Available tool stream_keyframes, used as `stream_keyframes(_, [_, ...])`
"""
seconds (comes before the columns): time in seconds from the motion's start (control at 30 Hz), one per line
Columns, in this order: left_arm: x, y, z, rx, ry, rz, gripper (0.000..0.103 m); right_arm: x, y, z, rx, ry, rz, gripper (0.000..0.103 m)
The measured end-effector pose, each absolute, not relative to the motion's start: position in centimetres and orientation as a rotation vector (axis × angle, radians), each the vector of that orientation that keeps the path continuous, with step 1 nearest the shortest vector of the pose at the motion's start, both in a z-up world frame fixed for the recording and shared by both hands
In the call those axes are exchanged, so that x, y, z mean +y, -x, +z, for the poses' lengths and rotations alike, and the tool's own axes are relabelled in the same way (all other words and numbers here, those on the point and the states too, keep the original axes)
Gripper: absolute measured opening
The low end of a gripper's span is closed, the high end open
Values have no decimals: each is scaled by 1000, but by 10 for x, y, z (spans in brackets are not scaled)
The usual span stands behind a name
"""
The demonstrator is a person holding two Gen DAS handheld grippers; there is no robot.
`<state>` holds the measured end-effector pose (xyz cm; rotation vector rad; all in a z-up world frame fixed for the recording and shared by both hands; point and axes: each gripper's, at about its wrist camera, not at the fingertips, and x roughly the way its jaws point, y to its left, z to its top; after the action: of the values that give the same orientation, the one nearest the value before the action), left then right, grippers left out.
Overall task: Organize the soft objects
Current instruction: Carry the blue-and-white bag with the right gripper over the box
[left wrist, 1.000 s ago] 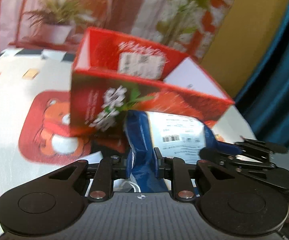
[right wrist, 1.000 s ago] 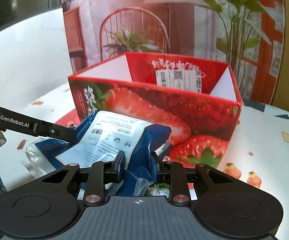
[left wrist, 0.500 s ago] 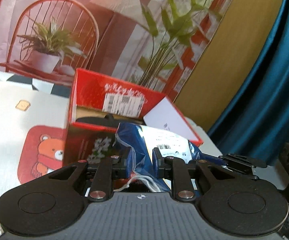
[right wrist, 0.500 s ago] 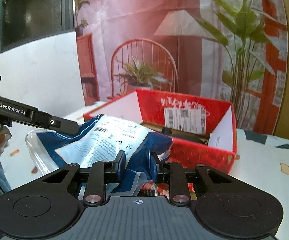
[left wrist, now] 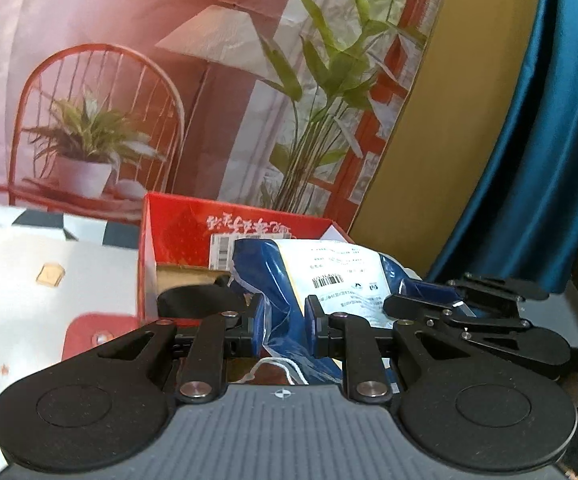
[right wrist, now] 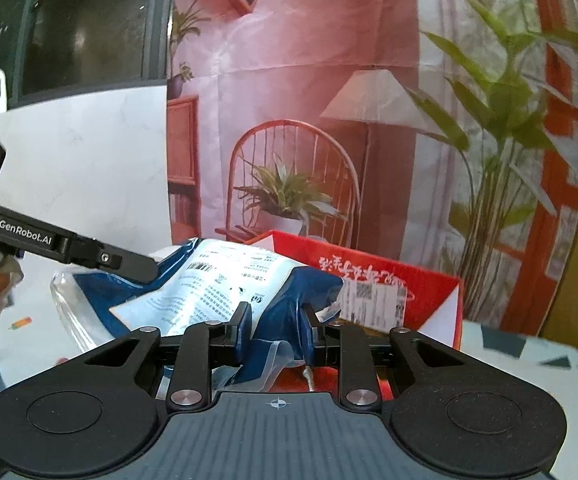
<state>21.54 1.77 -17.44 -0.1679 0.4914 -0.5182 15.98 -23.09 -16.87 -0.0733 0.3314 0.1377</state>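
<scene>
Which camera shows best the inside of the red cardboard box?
The left wrist view: it looks into the red cardboard box, showing a black object inside. The right wrist view shows only its far wall.

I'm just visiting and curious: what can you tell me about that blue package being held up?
The blue package is a soft, glossy plastic bag with a large white printed label bearing a barcode and a clear crinkled edge. It hangs in the air, sagging between the left hand-held gripper and the right hand-held gripper, each pinching a fold. It sits over the near edge of the open red box. White string dangles beneath.
</scene>
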Motion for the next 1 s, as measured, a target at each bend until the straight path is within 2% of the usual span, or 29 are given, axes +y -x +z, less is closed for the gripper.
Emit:
stream_keyframes(0.47, [-14, -336, -180, 599, 62, -445, 22, -280, -276, -169, 422, 54, 63, 23])
stream_keyframes(0.77, [-29, -378, -209, 746, -16, -366, 22, -291, -336, -205, 620, -56, -7, 23])
stream_keyframes(1.0, [-34, -385, -227, 793, -39, -342, 22, -297, -355, -219, 783, -118, -59, 22])
